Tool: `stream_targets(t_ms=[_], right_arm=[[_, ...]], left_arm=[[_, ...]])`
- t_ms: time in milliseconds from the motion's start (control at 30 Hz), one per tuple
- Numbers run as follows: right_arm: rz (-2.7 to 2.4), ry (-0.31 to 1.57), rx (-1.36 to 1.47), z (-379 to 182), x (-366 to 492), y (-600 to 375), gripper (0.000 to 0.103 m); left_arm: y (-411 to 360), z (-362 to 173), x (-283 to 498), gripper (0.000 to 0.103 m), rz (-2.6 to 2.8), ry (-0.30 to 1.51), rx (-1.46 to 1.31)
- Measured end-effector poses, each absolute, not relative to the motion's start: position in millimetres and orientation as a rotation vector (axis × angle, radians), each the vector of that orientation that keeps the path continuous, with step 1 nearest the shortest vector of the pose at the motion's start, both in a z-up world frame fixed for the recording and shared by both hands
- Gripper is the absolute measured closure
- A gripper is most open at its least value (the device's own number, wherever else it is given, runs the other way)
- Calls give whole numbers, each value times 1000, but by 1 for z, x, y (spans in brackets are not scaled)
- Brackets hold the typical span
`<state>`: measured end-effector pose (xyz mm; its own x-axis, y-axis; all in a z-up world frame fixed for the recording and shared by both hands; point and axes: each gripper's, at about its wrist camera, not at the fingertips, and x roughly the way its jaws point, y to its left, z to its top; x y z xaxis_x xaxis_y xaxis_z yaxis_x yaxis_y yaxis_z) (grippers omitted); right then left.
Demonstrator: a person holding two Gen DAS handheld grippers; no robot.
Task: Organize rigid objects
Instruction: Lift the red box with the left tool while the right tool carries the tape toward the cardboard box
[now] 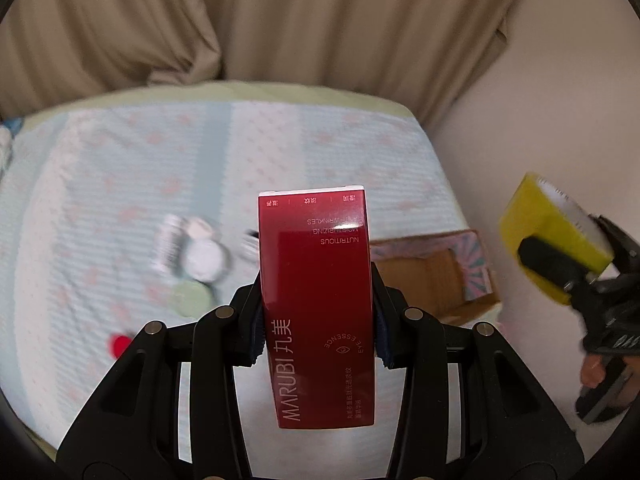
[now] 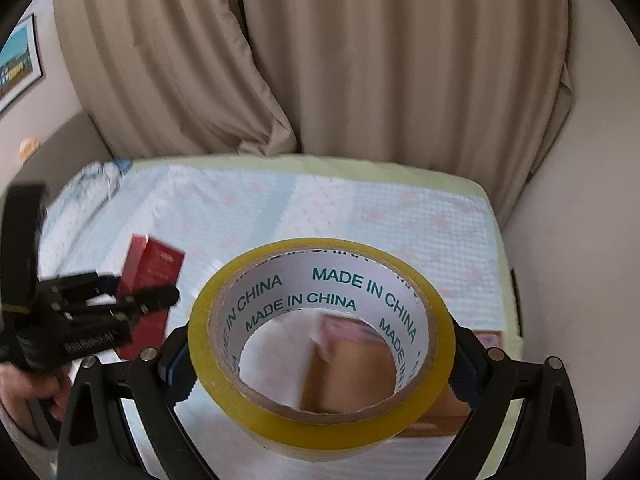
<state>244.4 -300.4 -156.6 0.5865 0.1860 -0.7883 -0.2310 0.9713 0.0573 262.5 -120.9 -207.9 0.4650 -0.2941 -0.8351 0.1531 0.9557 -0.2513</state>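
Here, the left tool [image 1: 318,320] is pointing steeply downward over a bed [image 1: 120,168] covered in a pale blue quilted sheet, its two black fingers [image 1: 246,320] closing from either side on a red carton [image 1: 320,304] marked MARUBI. The carton is standing lengthwise between the pads, its far end reaching well beyond the fingertips and its near end running back toward the camera. Beyond and to the left of this tool, a blurred cluster of small white items [image 1: 196,252], a pale green lid [image 1: 190,298] and a small red thing [image 1: 119,344] are lying on the sheet, well apart from the carton. Just past the tool on its right, an open cardboard box [image 1: 436,272] is sitting at the edge of the bed. The right tool [image 2: 322,364] is likewise tilting downward, its jaws standing wide and pressing on the outer rim of a roll of yellow tape [image 2: 320,424], which is facing the camera so that the box [image 2: 348,364] is showing through its core, directly below and ahead of that tool. In the left wrist view the right tool [image 1: 560,256] is hanging off to the right, level with the carton, with part of a hand [image 1: 594,370] showing under it; in the right wrist view the left tool [image 2: 136,304] is hanging to the left, a hand [image 2: 30,390] wrapping its handle. Beige curtains [image 2: 360,60] are hanging behind the bed.
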Motion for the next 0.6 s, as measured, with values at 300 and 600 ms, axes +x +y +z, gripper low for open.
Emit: stream_targets(t_ms=[300,600], right_arm=[[240,1060,-115,-227,251,-403,5],[270,1196,-239,-327,277,-432,5]], left_arm=[[-230,-282,274,65,-275,1208,-119],[-297,-381,310,65,-297,1372,-18]])
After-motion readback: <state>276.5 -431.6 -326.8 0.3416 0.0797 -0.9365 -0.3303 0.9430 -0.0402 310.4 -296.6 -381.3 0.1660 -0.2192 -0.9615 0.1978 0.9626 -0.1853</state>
